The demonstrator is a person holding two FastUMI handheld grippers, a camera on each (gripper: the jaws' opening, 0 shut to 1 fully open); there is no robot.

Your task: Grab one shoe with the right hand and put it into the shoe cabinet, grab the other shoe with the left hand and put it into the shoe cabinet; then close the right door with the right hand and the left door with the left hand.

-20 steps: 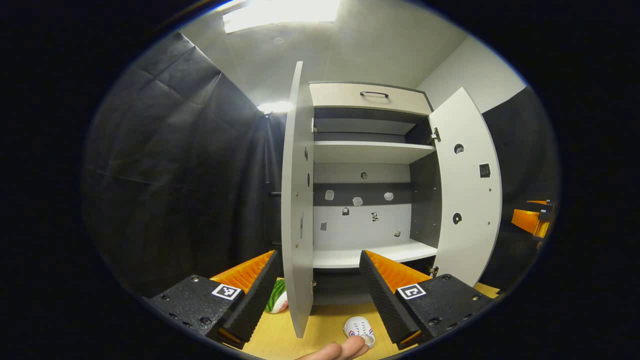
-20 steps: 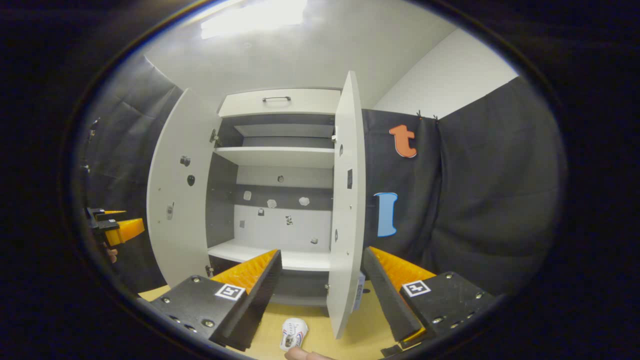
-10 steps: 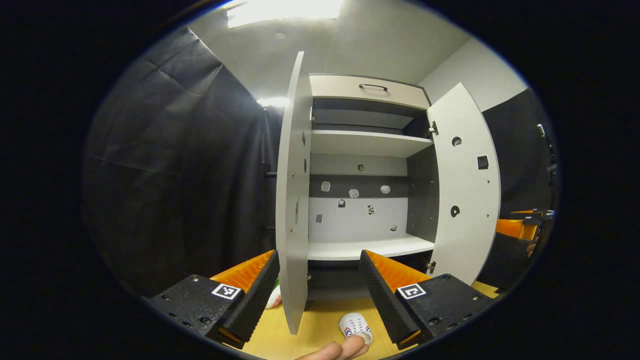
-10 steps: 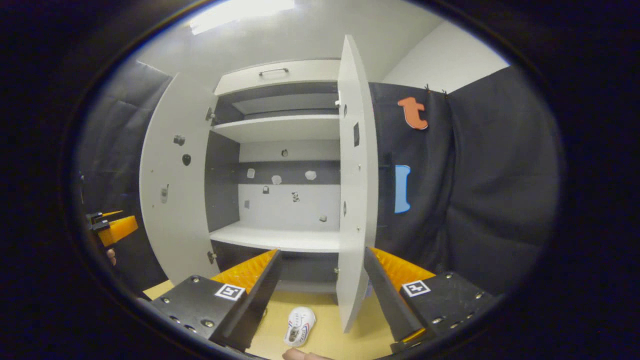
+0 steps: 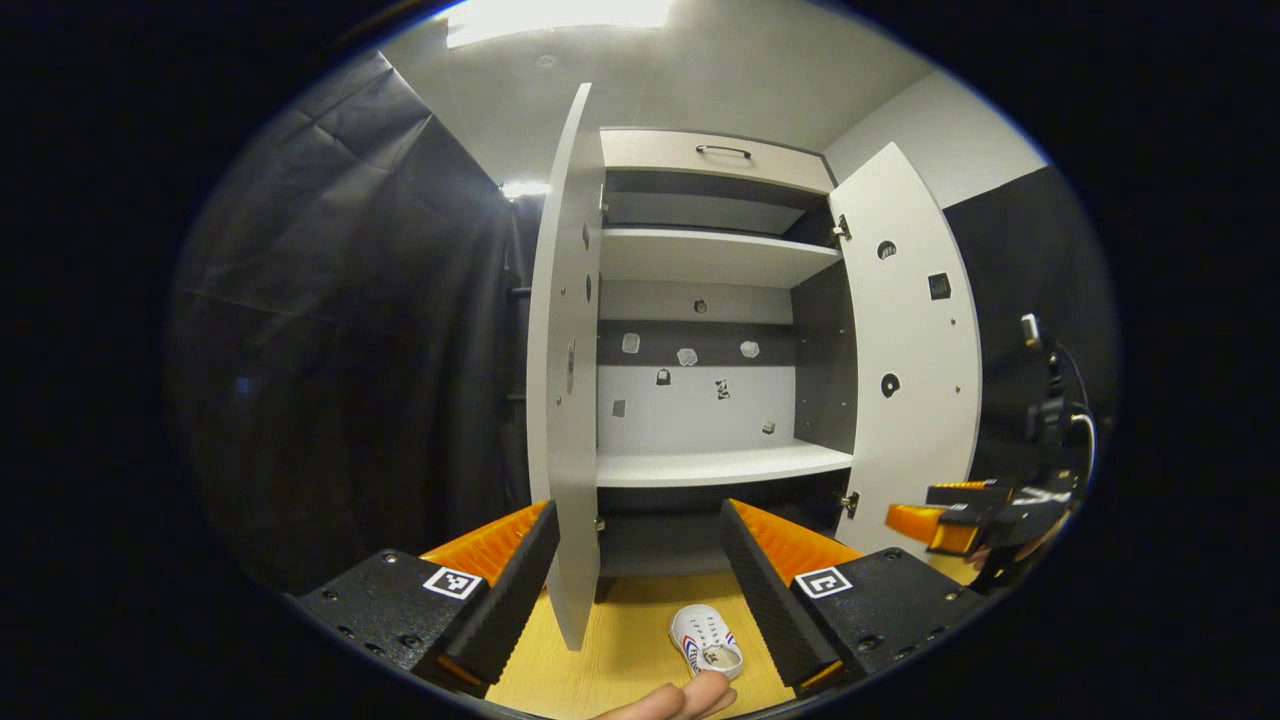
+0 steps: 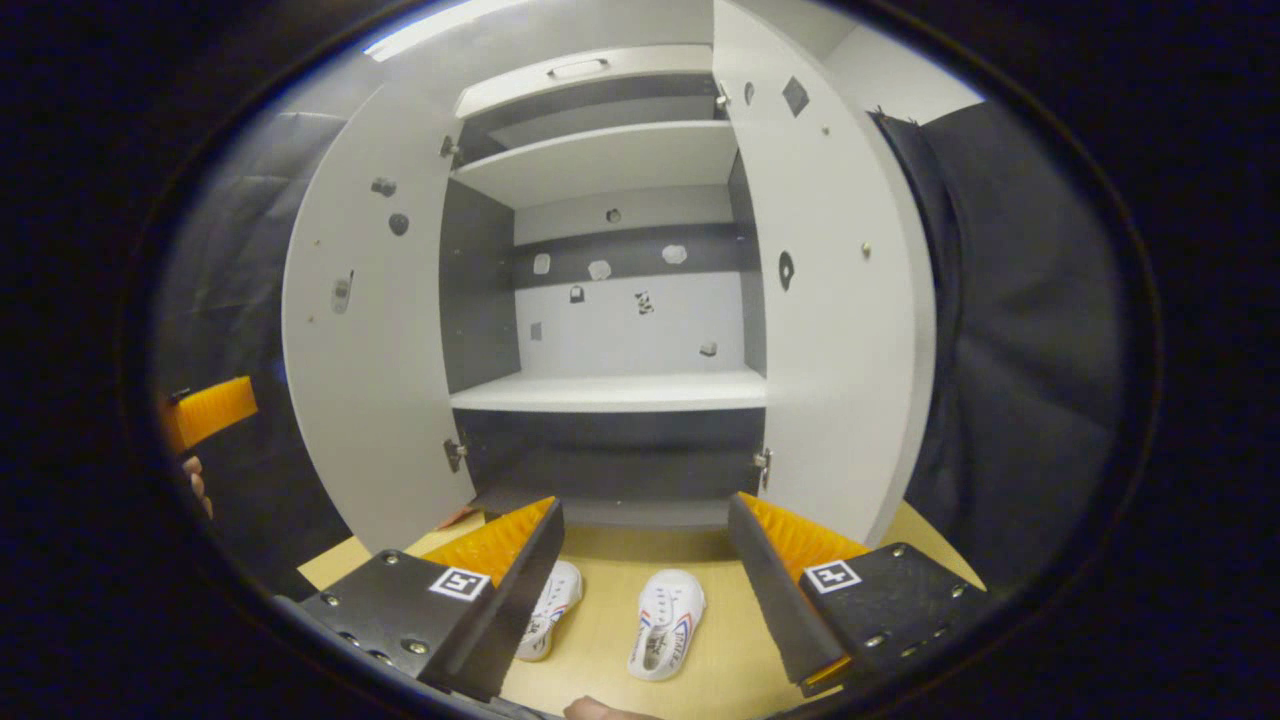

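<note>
Shoes lie on the wooden floor before the open shoe cabinet. Seen from the left gripper view, the left gripper (image 5: 637, 580) hangs with fingers spread wide and nothing between them, the edge of the left door (image 5: 562, 400) standing between its fingers farther off. One white shoe (image 5: 706, 641) rests on the floor (image 5: 620, 660) just beside the near finger; the right door (image 5: 915, 370) stands swung wide, the right gripper (image 5: 950, 520) beyond it.

From the right gripper view, the right gripper (image 6: 645, 575) is likewise spread and empty above both shoes: one (image 6: 668, 622) between its fingers, the other (image 6: 548, 610) partly behind a finger. The shoe cabinet (image 6: 610, 390) shows bare shelves.
</note>
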